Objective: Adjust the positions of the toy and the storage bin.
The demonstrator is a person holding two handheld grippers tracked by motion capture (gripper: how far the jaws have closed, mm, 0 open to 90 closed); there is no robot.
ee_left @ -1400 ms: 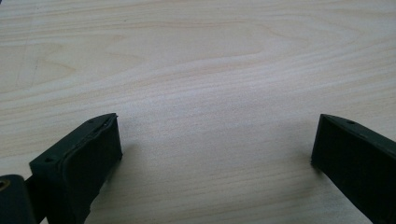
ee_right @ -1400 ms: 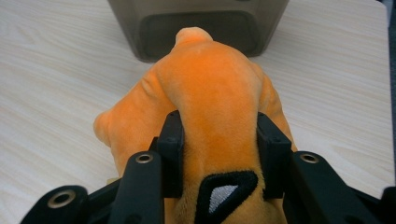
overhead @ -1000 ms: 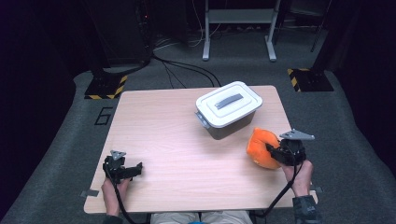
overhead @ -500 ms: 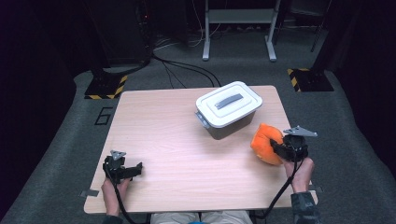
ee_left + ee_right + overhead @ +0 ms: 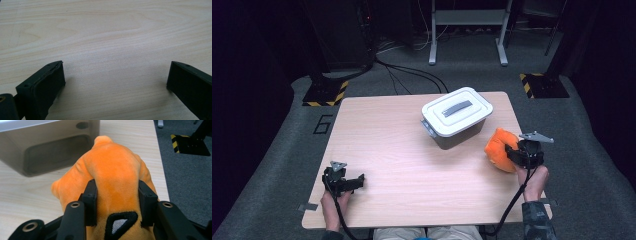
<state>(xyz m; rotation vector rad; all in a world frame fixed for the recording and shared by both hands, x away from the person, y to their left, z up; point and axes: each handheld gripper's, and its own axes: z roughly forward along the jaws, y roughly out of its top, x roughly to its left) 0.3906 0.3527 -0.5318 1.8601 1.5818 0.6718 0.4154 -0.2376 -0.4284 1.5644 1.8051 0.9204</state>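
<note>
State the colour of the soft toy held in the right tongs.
Orange; the soft toy shows best in the right gripper view.

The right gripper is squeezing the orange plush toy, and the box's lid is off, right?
Not quite. The right gripper does squeeze the orange plush toy, but the lid is on the box, as the high view shows.

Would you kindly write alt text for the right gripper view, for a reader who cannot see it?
The right tool is clamped on an orange plush toy, its two black jaws pressing into the soft sides. Beyond the toy, a grey lidded box stands on the light wooden table, with dark carpet past the table's edge at the right.
</note>
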